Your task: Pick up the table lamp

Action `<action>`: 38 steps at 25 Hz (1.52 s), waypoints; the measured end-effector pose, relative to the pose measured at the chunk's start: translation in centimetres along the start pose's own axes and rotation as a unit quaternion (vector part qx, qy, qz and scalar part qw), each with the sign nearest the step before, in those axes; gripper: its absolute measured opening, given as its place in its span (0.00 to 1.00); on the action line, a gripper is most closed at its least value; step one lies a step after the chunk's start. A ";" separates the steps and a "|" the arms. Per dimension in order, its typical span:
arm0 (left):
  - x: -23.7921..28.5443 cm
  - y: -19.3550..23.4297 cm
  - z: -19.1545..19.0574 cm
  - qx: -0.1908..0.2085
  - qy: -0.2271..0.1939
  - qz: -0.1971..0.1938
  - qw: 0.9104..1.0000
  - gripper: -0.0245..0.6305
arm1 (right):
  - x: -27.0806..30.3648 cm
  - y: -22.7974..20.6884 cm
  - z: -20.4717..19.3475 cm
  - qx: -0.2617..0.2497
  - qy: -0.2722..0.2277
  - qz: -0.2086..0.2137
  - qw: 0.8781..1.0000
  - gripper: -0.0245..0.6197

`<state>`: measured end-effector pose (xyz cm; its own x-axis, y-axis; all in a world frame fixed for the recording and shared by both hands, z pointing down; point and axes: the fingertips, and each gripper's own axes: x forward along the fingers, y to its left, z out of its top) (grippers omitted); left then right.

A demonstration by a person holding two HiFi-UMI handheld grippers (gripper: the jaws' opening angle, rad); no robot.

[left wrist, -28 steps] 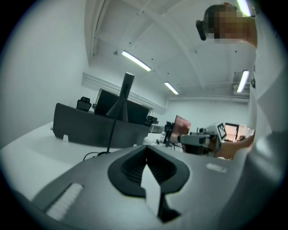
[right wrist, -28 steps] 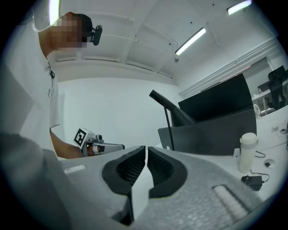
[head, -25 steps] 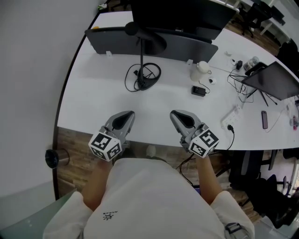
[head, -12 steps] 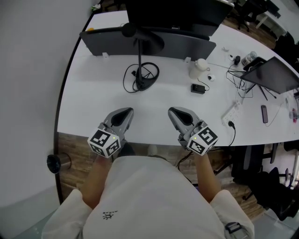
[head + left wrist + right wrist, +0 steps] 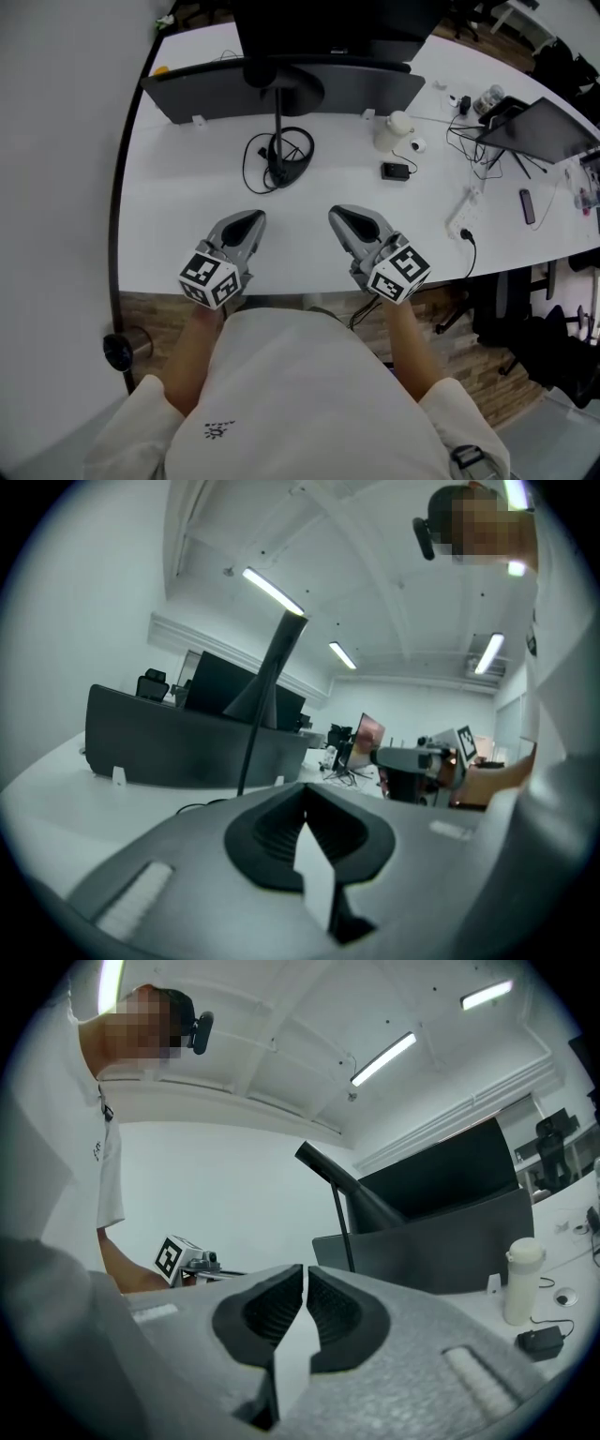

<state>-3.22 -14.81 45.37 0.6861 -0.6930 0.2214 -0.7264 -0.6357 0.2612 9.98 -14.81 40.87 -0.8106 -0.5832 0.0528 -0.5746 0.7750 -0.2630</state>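
The table lamp is black, with a thin upright pole, a cone shade at the top and a ring base wrapped by its cable, and stands on the white table in front of a dark divider panel. Both grippers hover over the table's near edge, short of the lamp. My left gripper is shut and empty, and so is my right gripper. In the left gripper view the lamp rises just left of the closed left gripper. The right gripper view has the lamp beyond the closed right gripper.
A dark divider panel and a monitor stand behind the lamp. To the right lie a white bottle, a black adapter, a power strip, a phone and a laptop with cables.
Both grippers have moved a little forward over the table edge towards the lamp, still shut. The lamp has not moved.
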 end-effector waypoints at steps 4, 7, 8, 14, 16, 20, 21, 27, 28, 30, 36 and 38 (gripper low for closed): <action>0.9 1.9 0.5 0.007 0.007 -0.019 1.000 0.03 | 1.9 -0.3 -0.2 -0.009 0.008 -0.016 1.000 0.06; 1.5 3.3 0.9 0.014 0.013 -0.031 0.999 0.03 | 3.5 -0.5 0.0 -0.011 0.005 -0.026 1.000 0.06; 1.8 3.7 1.0 0.015 0.014 -0.035 0.999 0.03 | 4.0 -0.7 0.1 -0.012 0.005 -0.030 0.999 0.06; 3.9 6.0 1.4 0.025 0.017 -0.059 0.998 0.03 | 6.4 -1.6 0.4 -0.011 0.000 -0.046 0.999 0.06; 4.5 6.4 1.3 0.030 0.018 -0.066 0.997 0.03 | 6.9 -1.7 0.2 -0.010 0.002 -0.050 0.999 0.06; 6.1 7.0 0.8 0.038 0.026 -0.077 0.996 0.03 | 7.7 -2.7 0.0 0.005 -0.001 -0.059 0.998 0.06; 6.5 7.2 0.5 0.040 0.029 -0.077 0.996 0.03 | 7.9 -3.0 -0.2 0.007 -0.002 -0.062 0.998 0.06; 8.4 8.9 0.1 0.040 0.021 -0.072 0.996 0.03 | 9.3 -3.5 -1.2 -0.007 0.006 -0.064 0.998 0.06; 8.7 9.1 0.1 0.040 0.020 -0.073 0.996 0.03 | 9.5 -3.6 -1.3 -0.009 0.009 -0.065 0.998 0.06; 9.2 9.2 0.1 0.039 0.018 -0.077 0.996 0.03 | 9.9 -3.9 -1.5 -0.009 0.010 -0.068 0.998 0.06; 10.2 9.9 -0.8 0.050 0.022 -0.084 0.995 0.03 | 11.0 -4.2 -1.9 -0.018 0.012 -0.077 0.997 0.06; 10.5 10.4 -0.8 0.050 0.020 -0.080 0.995 0.03 | 11.4 -4.4 -1.9 -0.022 0.012 -0.079 0.997 0.06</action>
<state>-3.50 -28.44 51.19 0.7934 -0.5669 0.2215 -0.6061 -0.7692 0.2023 3.07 -24.44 44.46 -0.7125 -0.6926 0.1126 -0.6986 0.6849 -0.2073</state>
